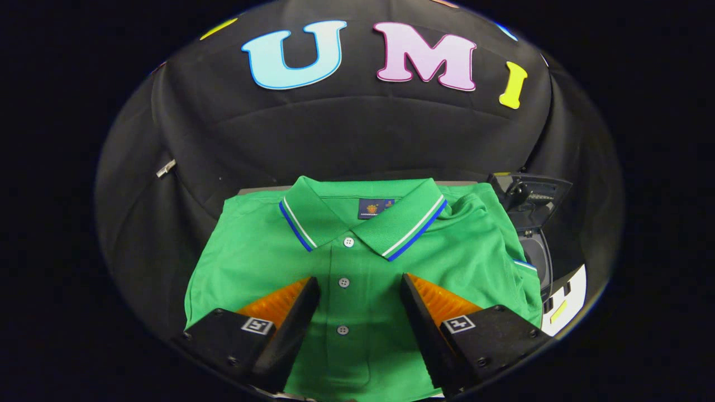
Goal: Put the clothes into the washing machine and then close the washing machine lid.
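A: Item: green polo shirt (357, 262), folded flat on surface, placket up; washing machine (533, 234) just beside it, lid raised for loading.

B: Hand-held gripper (360, 298): fingers spread, straddling the placket, probably lined up to pinch.

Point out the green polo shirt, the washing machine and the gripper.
Shirt (357, 262): gripper view, on the button placket.
Washing machine (533, 245): gripper view, on its raised lid, right of the shirt.
Gripper (360, 290): gripper view, midway between its open fingertips.

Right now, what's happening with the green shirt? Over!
Gripper jaws open, poised over the shirt's button placket. Green polo shirt lies folded flat, not gripped. Washing machine sits beyond the shirt's right edge, lid up. Nothing in the way.
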Available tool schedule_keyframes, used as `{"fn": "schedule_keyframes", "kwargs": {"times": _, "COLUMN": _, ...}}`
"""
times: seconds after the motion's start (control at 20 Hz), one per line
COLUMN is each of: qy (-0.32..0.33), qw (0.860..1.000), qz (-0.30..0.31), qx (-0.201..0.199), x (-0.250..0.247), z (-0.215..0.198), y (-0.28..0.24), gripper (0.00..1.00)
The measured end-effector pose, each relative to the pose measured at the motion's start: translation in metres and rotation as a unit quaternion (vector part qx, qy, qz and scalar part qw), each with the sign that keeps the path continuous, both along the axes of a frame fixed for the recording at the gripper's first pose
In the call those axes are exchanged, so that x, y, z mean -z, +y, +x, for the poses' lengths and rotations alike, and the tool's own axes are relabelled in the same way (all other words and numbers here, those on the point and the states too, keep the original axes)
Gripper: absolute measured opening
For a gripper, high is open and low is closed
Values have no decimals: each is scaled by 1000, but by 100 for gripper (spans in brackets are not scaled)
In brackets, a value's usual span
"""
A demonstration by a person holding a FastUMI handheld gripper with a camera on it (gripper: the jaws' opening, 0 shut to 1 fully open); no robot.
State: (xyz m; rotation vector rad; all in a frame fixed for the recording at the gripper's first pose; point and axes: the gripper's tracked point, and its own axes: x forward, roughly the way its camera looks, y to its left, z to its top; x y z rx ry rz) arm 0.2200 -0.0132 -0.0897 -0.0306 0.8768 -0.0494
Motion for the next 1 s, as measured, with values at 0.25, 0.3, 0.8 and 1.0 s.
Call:
{"fn": "schedule_keyframes", "kwargs": {"times": 0.25, "qy": 13, "qw": 1000, "qz": 3, "qx": -26, "x": -4, "z": 1, "y": -1, "gripper": 56}}
{"fn": "schedule_keyframes", "kwargs": {"times": 0.3, "qy": 10, "qw": 999, "qz": 4, "qx": -31, "x": -1, "z": 3, "y": -3, "gripper": 42}}
{"fn": "schedule_keyframes", "kwargs": {"times": 0.8, "qy": -52, "qw": 997, "qz": 8, "qx": -64, "x": -8, "z": 5, "y": -5, "gripper": 7}}
{"fn": "schedule_keyframes", "kwargs": {"times": 1.0, "qy": -80, "qw": 995, "qz": 15, "qx": -65, "x": -18, "z": 4, "y": -5, "gripper": 7}}
